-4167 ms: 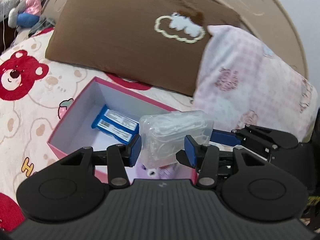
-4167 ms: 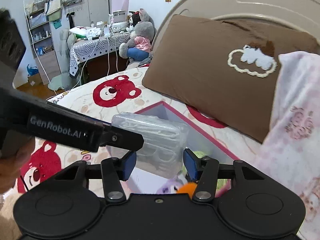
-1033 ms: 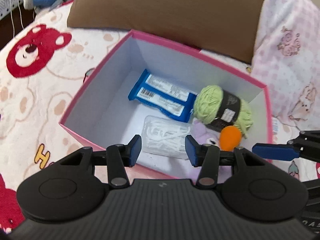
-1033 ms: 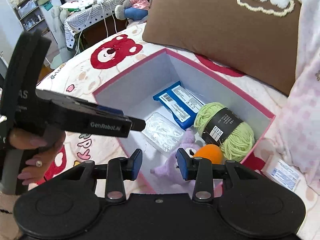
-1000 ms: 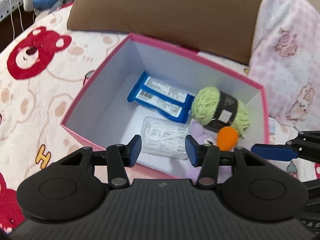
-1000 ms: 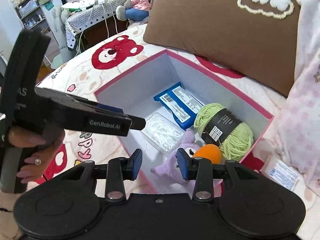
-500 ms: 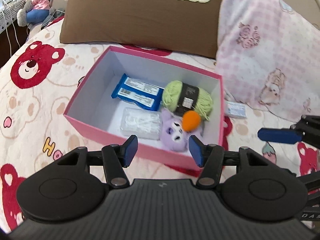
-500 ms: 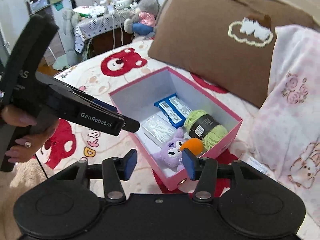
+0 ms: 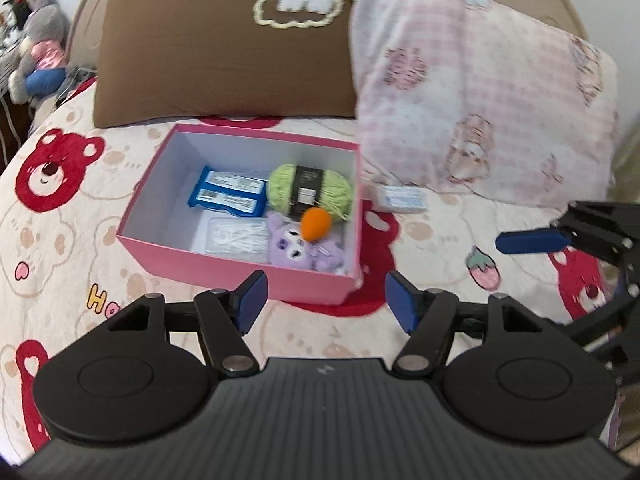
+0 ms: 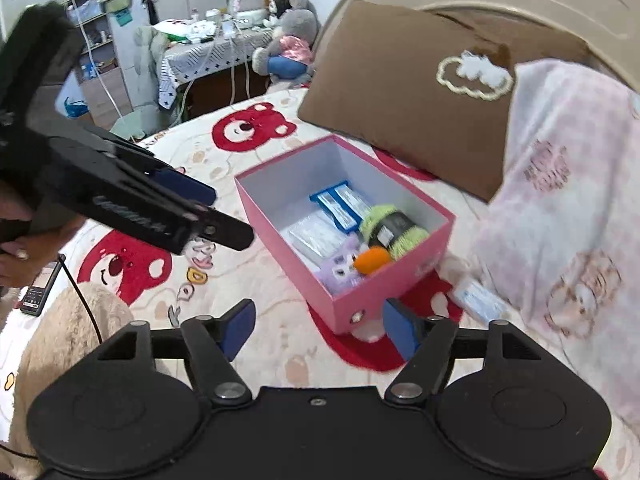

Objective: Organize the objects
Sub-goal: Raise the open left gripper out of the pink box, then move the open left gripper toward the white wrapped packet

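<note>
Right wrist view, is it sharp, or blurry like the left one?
Right wrist view: motion-smeared, the left tongs lettering unreadable, pink box soft. Left wrist view: also soft, pink pillow print smeared, own tongs body crisp. Both bend at the fisheye edges.

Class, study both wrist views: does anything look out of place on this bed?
Yes. A small blue-and-white packet lies loose on the bedsheet, between the pink box and the pink pillow, while the other small items sit inside the box.

Bedroom, bed [image 9: 60, 248], pillows [image 9: 224, 68], plush toys [image 10: 292, 40]
</note>
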The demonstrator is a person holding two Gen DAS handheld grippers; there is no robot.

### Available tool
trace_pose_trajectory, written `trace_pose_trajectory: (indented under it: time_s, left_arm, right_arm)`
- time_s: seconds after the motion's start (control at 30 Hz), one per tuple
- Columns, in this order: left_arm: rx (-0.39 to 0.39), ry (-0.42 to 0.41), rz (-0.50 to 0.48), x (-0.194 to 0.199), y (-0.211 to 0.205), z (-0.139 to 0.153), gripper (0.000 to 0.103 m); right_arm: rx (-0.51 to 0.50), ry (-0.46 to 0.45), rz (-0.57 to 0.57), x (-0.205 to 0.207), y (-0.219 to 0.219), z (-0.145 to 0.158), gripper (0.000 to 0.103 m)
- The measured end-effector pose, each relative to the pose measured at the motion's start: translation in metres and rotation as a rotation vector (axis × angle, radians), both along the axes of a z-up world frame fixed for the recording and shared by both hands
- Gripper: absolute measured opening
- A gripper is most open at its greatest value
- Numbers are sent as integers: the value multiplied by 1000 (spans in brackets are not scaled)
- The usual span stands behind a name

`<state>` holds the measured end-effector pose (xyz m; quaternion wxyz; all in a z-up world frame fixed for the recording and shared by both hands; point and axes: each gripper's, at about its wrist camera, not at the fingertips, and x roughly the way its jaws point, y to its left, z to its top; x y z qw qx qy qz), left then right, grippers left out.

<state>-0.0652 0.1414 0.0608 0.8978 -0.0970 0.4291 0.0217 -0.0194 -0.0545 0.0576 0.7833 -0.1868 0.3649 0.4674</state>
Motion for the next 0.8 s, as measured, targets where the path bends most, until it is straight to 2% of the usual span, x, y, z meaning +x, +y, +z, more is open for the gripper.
trace_pose_trajectory:
  time_s: [0.3, 0.63, 0.8]
  left_arm:
    - [28, 42, -82, -13, -39, -5, 65]
    - [25, 42, -204, -10, -84, -10, 66]
    - [28, 27, -225, 0, -97, -18, 70]
  right_arm:
    - [-62, 6, -16, -15, -39, -3, 75]
    - [-65, -11, -13, -32, -63, 4, 76]
    - [-77, -38, -5, -33, -70, -2, 82]
